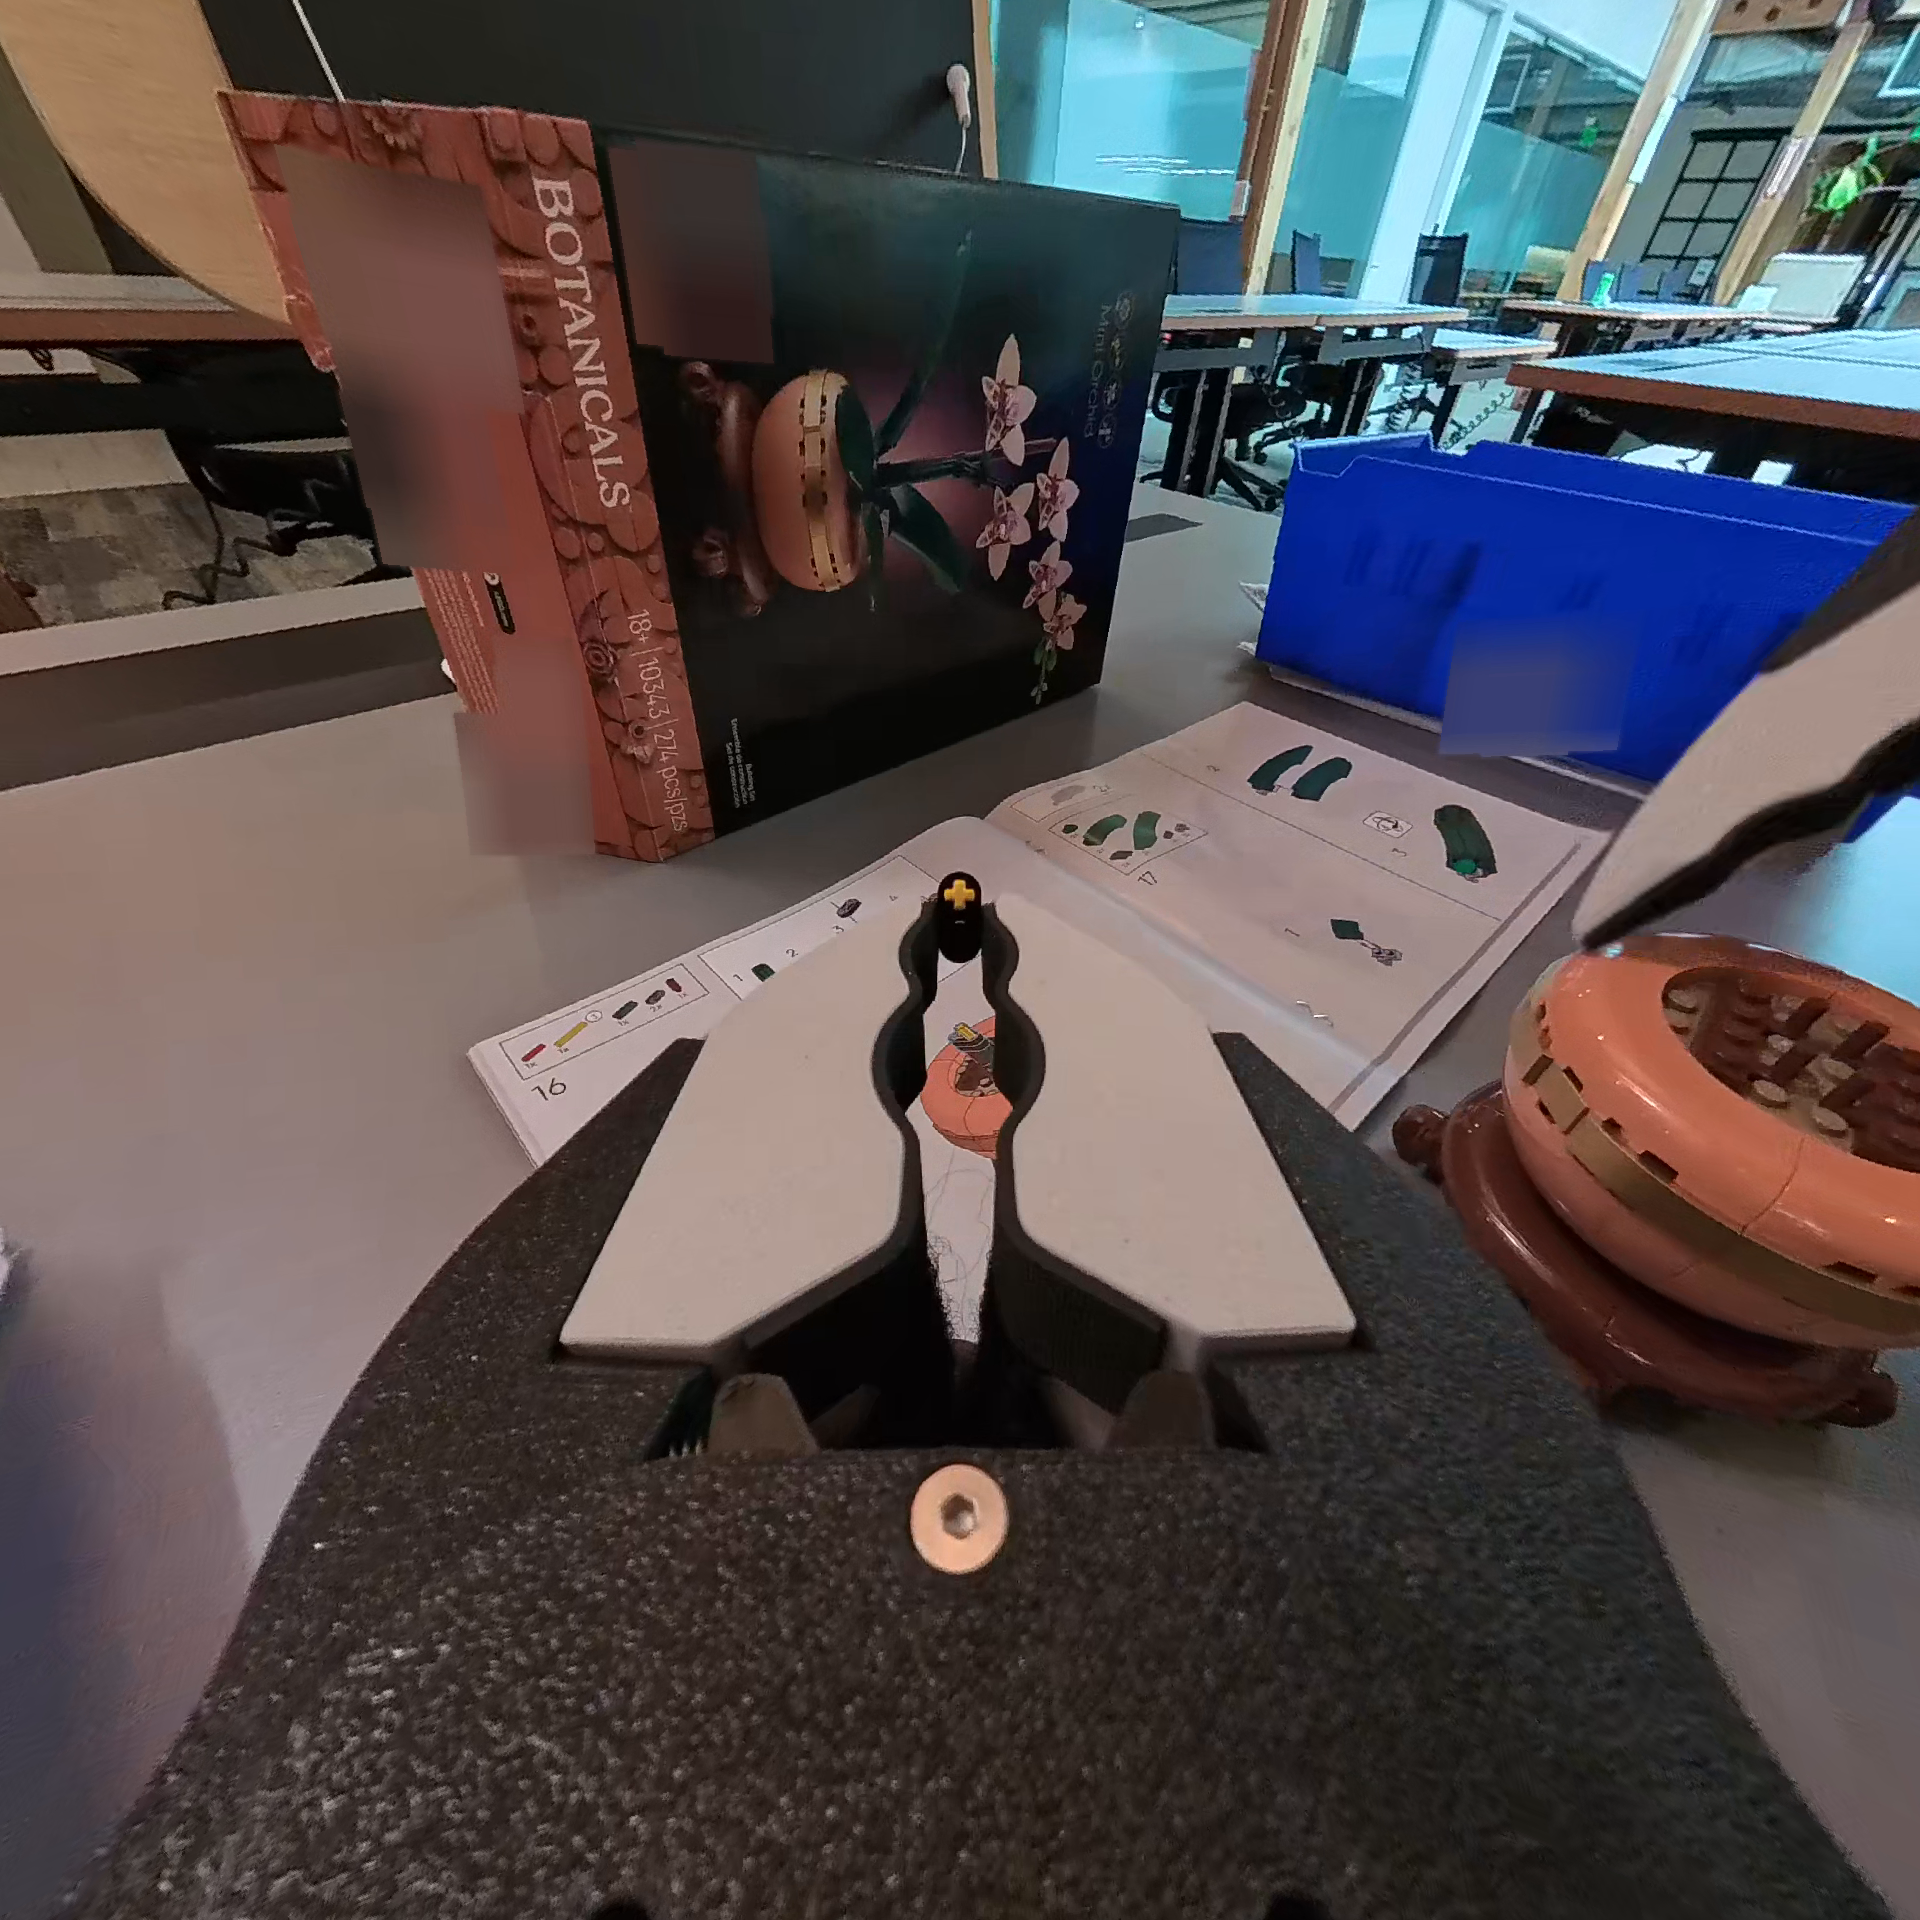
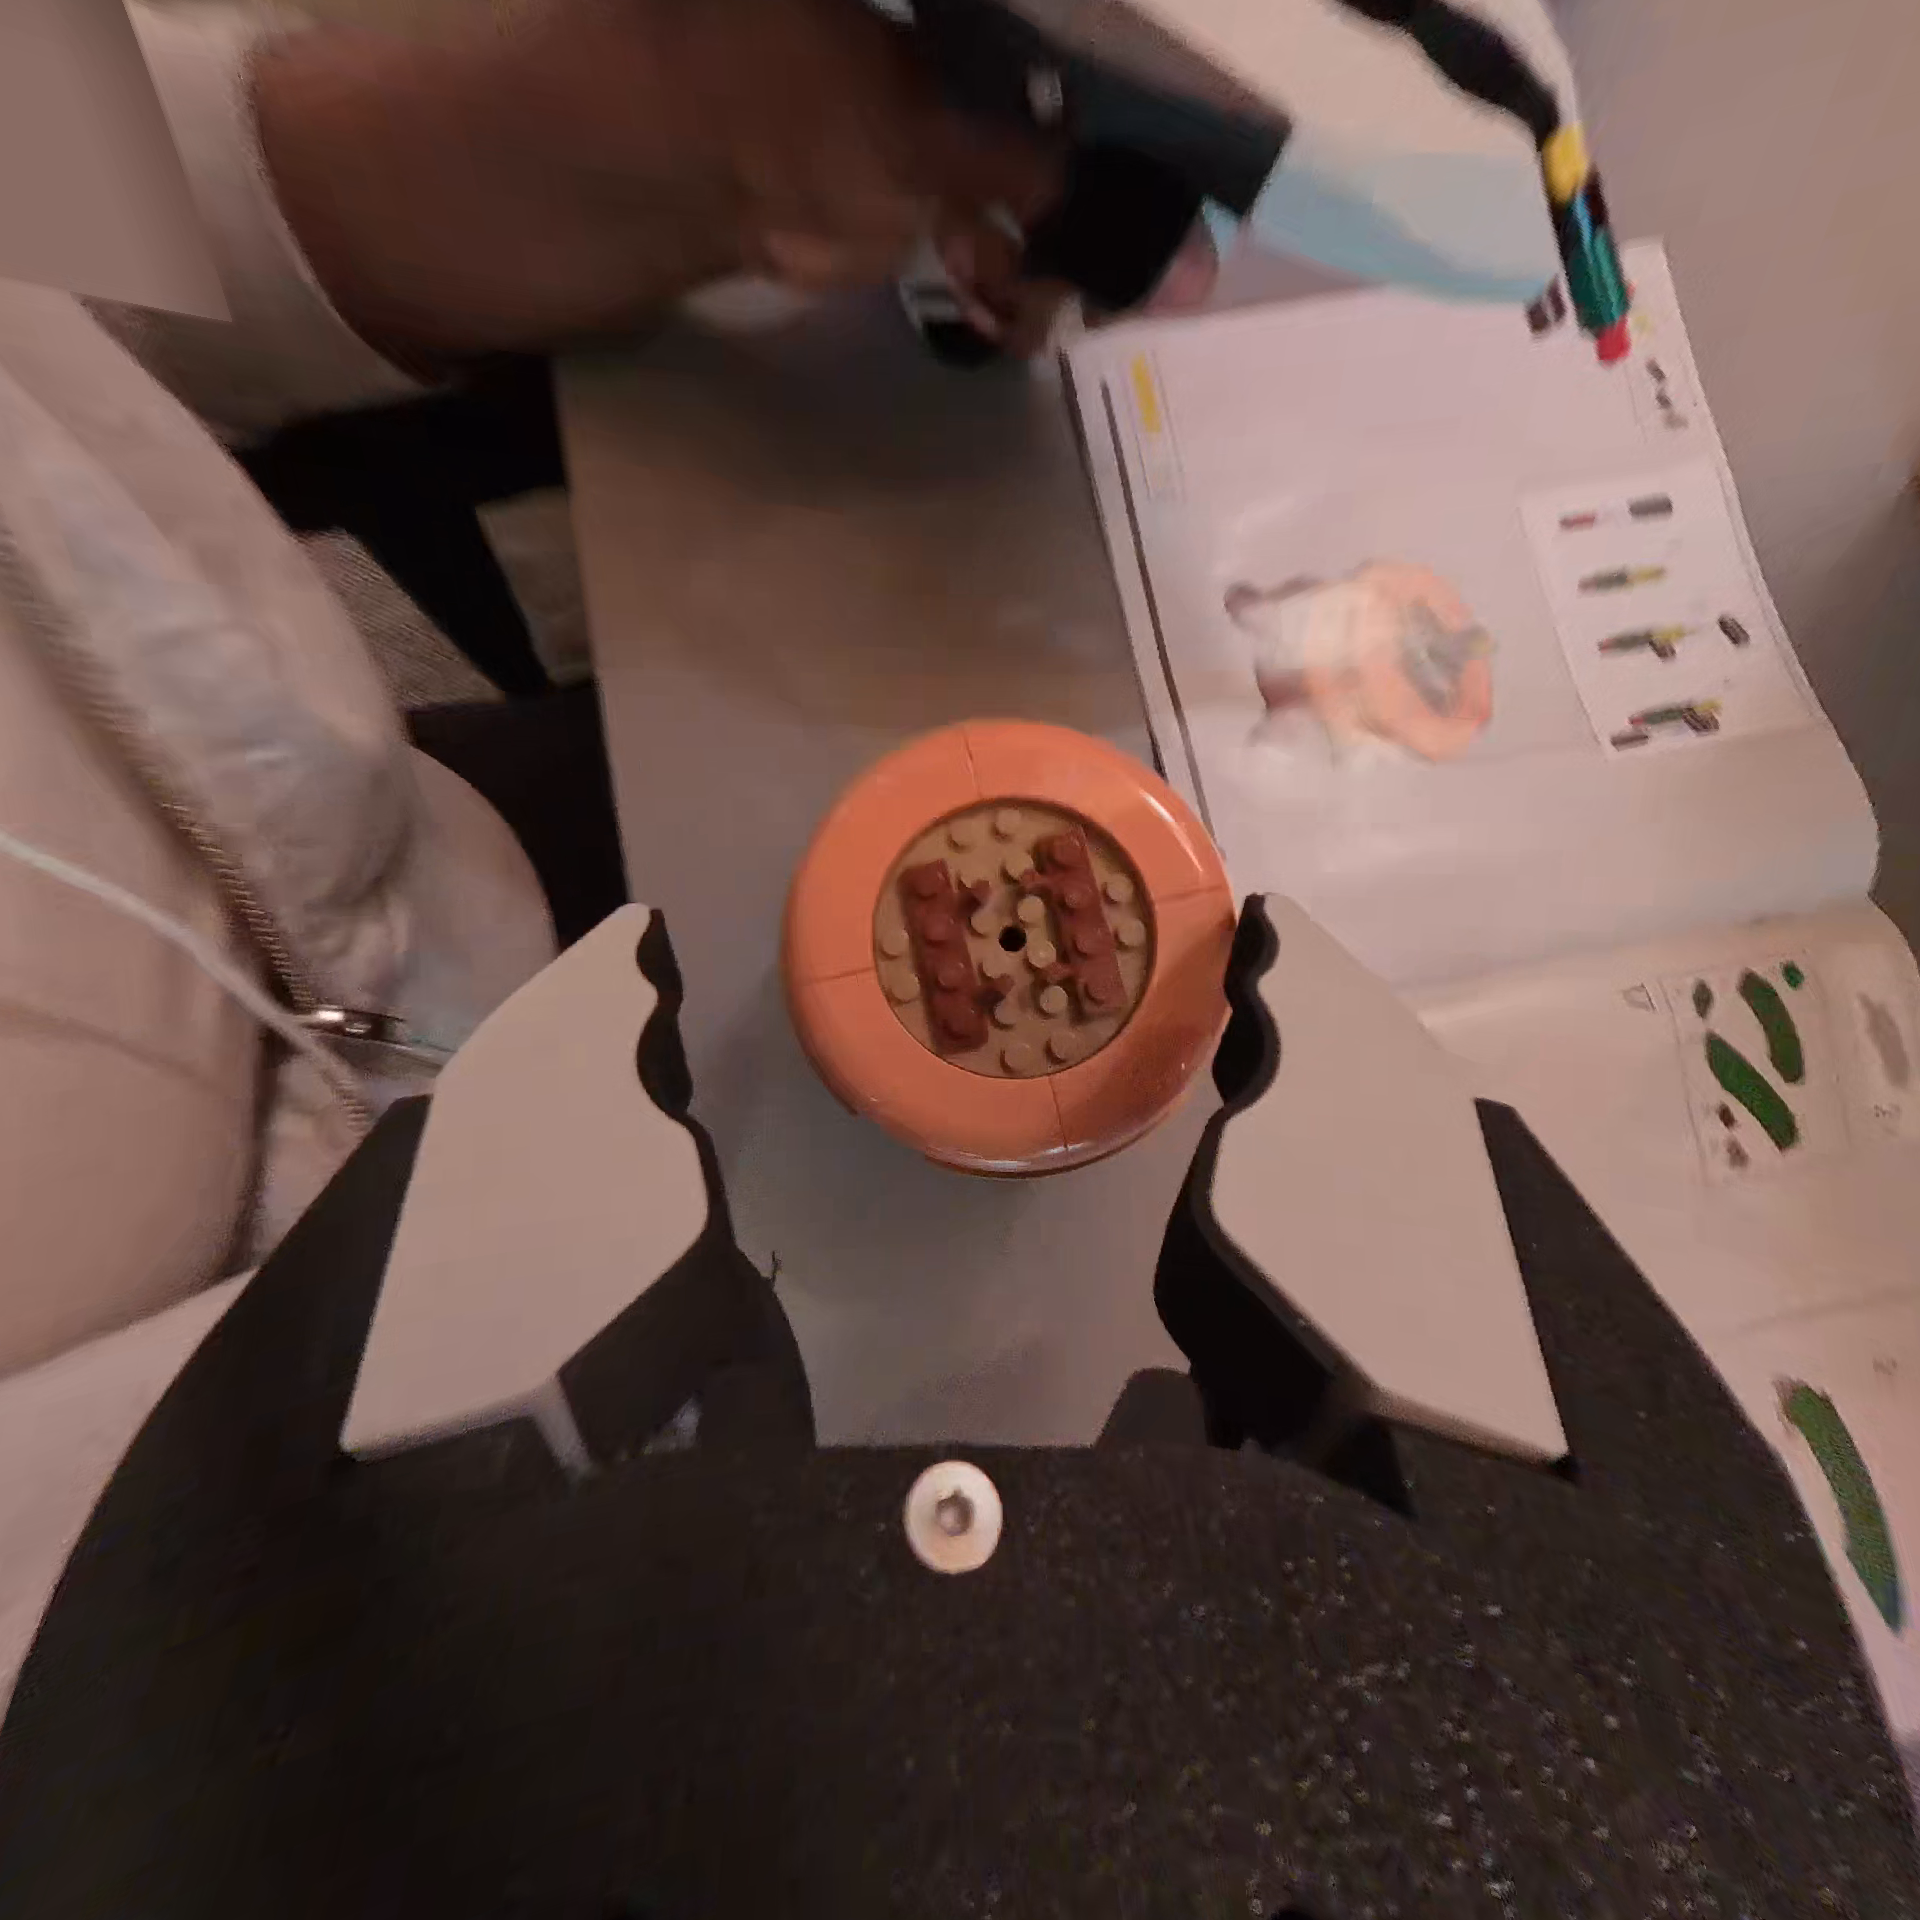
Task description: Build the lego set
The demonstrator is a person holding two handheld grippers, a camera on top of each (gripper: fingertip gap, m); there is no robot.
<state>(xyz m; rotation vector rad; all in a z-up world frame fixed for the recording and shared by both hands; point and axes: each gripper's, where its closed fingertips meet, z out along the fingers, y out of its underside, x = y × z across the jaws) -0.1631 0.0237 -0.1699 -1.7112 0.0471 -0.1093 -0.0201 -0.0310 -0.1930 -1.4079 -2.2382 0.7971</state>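
Left wrist view showed your left gripper (image 1: 958, 920) pinching what looked like a black stem piece (image 1: 958, 928); your right gripper (image 2: 945, 1023) hung spread above the flowerpot (image 2: 1003, 940) on the desk (image 2: 831, 582).

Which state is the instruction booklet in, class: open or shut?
Open. The instruction booklet lies spread flat on the grey table, two facing pages of printed build steps showing.

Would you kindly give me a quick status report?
Left gripper shut on stem piece. Right gripper open above pot. Centre hole unobstructed.
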